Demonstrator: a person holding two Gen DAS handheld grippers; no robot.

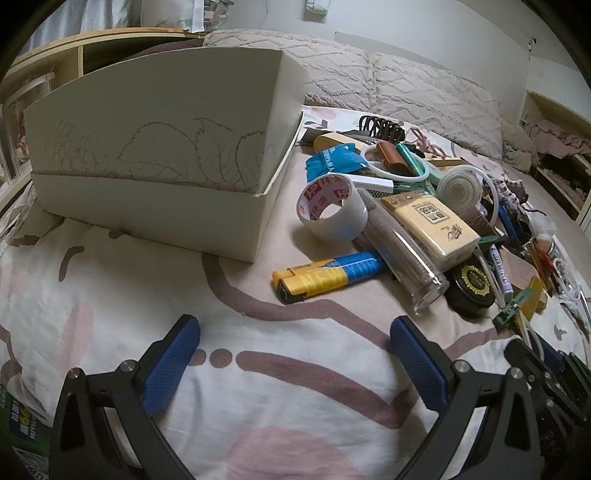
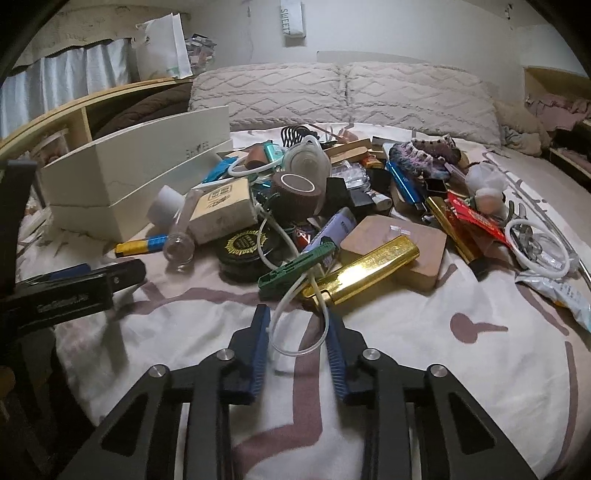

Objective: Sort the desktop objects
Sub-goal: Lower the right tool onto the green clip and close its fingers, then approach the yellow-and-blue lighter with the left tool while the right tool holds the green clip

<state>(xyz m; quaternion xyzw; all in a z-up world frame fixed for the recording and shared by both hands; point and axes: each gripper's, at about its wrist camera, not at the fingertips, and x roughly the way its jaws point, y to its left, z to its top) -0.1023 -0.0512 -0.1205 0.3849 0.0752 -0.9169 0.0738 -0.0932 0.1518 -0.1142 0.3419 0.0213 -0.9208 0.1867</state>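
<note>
Tubing (image 2: pixel 295 325), thin and translucent, loops between ribbed blue fingers (image 2: pixel 258 350).

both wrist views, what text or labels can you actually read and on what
"NEW" on the yellow and blue lighter
"SWEET" on the white wall sign
Red Chinese characters on the clear tape roll: unreadable
Print on the yellow tissue pack: too small
Gold emblem on the round black tin: blurred

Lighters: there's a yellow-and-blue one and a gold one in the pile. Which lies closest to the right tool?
The gold lighter. It lies just beyond the right tool, beside the green clip; the yellow-and-blue lighter lies far off to the left near the white box.
</note>
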